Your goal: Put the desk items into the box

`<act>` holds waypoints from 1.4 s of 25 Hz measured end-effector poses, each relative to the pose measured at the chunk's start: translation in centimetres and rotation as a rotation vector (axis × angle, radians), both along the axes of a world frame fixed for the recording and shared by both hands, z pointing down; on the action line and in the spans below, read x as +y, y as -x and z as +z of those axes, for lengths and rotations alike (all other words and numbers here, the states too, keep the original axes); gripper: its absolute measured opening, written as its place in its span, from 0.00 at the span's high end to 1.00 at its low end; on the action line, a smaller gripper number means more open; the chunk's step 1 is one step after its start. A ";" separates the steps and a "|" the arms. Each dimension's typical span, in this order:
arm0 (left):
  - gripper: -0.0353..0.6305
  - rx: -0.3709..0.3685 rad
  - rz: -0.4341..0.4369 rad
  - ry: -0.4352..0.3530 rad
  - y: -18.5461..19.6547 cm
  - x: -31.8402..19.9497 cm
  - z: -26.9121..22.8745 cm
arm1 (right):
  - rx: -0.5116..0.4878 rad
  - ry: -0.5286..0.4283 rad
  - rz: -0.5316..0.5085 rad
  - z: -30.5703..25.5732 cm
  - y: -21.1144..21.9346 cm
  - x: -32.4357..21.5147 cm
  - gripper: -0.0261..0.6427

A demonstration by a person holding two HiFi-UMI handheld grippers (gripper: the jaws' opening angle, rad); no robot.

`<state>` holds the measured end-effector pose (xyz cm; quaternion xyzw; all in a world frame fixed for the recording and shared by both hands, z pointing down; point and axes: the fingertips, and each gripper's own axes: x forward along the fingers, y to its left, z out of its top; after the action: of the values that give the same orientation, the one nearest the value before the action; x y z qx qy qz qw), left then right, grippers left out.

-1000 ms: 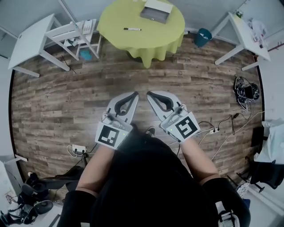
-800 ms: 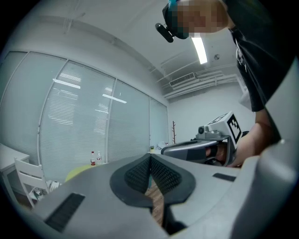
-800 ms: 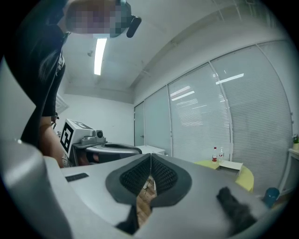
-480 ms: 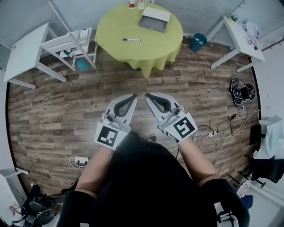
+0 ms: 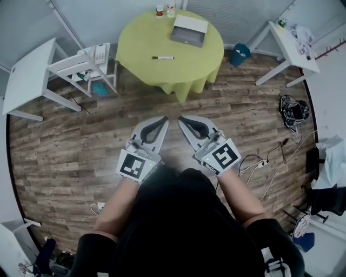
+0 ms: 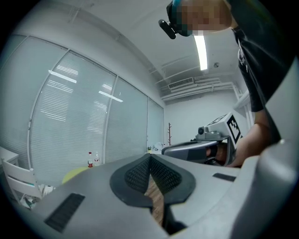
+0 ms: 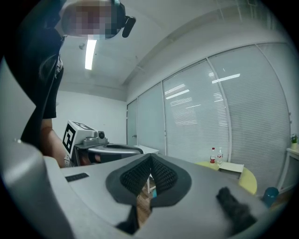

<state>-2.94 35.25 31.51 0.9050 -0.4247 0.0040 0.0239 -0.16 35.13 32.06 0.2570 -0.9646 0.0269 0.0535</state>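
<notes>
- Box (image 5: 188, 30) is sitting toward the far side of the round table (image 5: 157, 35), well apart from me. The table's green cloth is hanging loose over the edge, so I am risking dragging everything on it if a gripper snags the hem.
- Floor cables (image 5: 258, 163) are trailing over the boards near my right side. I am judging them a trip hazard if I drift that way.
- White chair (image 5: 81, 60) is standing just beside the table's left edge, crowding any approach from there.
- Left gripper (image 5: 162, 121) and right gripper (image 5: 183, 120) are both pressed closed on nothing, with their tips near each other. Unless I spread the jaws before reaching in, I am going to be shoving items rather than taking them.
- Two bottles (image 5: 159, 10) are standing upright at the far rim, near the box, and a careless sweep is likely tipping them.
- Marker (image 5: 162, 57) is lying alone on the cloth, nearer me. Being slim and round, it is probably going to roll under a poor pinch.
</notes>
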 end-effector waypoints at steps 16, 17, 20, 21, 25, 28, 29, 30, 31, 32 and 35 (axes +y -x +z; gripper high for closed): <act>0.93 -0.014 0.008 0.057 3.0 -5.0 2.0 | 0.009 -0.002 0.016 1.0 2.5 -5.4 0.94; 0.93 -0.011 0.006 0.050 2.9 -5.8 1.9 | 0.010 -0.002 0.013 1.1 2.5 -6.2 0.94; 0.93 -0.004 -0.006 0.034 2.9 -8.1 1.4 | 0.009 0.000 -0.001 1.3 2.6 -8.4 0.94; 0.93 -0.006 -0.011 0.034 2.9 -8.9 1.5 | 0.008 -0.001 -0.007 1.4 2.6 -9.2 0.94; 0.93 -0.009 -0.029 0.045 2.8 -12.4 1.7 | 0.010 0.003 -0.027 1.6 2.5 -12.6 0.94; 0.93 -0.007 -0.043 0.053 2.4 -14.9 1.8 | 0.012 0.004 -0.041 1.6 2.1 -15.1 0.94; 0.93 -0.006 -0.046 0.055 2.1 -15.7 1.8 | 0.013 0.005 -0.045 1.5 1.9 -16.0 0.94; 0.93 -0.006 -0.049 0.057 1.8 -16.5 1.7 | 0.012 0.005 -0.049 1.5 1.6 -16.9 0.94; 0.93 -0.005 -0.053 0.056 1.5 -17.3 1.7 | 0.011 0.005 -0.054 1.4 1.4 -17.7 0.94; 0.93 -0.001 -0.057 0.053 1.3 -18.1 1.5 | 0.009 0.006 -0.060 1.4 1.2 -18.5 0.94; 0.93 0.001 -0.074 0.053 0.7 -20.5 1.5 | 0.010 0.010 -0.077 1.4 0.7 -20.9 0.94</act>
<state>-3.65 14.70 33.02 0.8878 -0.4575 0.0138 0.0485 -0.85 14.24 33.44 0.2195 -0.9733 0.0282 0.0605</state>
